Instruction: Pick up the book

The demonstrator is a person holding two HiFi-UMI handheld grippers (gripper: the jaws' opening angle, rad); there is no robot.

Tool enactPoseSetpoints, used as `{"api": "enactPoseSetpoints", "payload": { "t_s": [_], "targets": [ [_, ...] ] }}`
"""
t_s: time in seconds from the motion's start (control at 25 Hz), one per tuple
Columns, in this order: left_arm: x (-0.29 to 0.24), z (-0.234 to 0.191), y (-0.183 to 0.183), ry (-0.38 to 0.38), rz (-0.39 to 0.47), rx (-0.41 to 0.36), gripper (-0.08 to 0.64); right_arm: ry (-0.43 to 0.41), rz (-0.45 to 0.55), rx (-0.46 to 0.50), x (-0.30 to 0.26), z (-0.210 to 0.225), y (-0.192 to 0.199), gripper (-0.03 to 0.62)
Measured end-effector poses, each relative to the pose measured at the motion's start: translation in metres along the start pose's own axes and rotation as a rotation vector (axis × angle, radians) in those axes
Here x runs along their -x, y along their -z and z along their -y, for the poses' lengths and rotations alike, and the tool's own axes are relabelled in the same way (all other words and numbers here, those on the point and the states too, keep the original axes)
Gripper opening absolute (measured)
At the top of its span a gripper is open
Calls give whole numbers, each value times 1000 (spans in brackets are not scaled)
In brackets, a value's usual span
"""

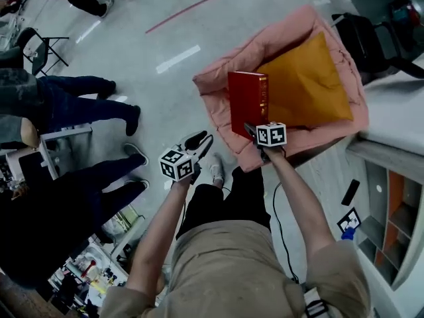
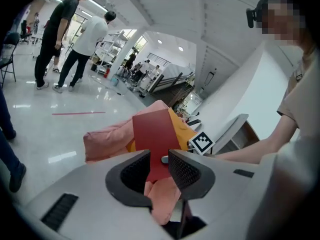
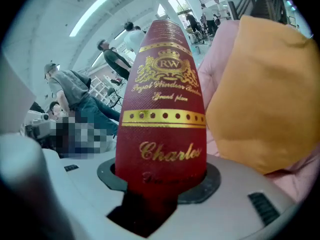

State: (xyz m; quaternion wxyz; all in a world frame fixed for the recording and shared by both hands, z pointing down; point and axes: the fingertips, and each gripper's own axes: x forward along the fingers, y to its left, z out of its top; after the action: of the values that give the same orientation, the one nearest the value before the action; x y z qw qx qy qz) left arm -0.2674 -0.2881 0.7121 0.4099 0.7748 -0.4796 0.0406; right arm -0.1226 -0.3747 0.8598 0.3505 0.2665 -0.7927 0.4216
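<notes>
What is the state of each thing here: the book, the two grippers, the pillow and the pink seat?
book: upright, gripped at its lower end.
right gripper: shut on the book.
left gripper: open, holds nothing.
pillow: lies on the pink seat, untouched.
pink seat: on the floor, bears the pillow.

glossy pale floor (image 1: 199, 38), red line (image 1: 187, 10) across it; folding chair (image 1: 41, 50) left; white shelving (image 1: 391, 234), possibly, right; strip lights (image 3: 90, 14) overhead.
</notes>
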Motion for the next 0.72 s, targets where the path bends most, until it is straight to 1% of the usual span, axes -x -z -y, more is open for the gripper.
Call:
{"api": "enactPoseSetpoints", "payload": {
  "t_s": [0.2,0.48,0.6,0.72],
  "targets": [
    [41,24,-36,27,64,-33,100,-23,104,19,63,-45,-28,233],
    [94,64,-82,73,165,-106,100,-35,236,58,147,-94,-46,233],
    [108,80,-92,97,199,-136,100,-38,279,84,177,-106,-51,233],
    [123,91,-95,114,223,-155,100,-45,322,86,205,-121,-52,235]
  ]
}}
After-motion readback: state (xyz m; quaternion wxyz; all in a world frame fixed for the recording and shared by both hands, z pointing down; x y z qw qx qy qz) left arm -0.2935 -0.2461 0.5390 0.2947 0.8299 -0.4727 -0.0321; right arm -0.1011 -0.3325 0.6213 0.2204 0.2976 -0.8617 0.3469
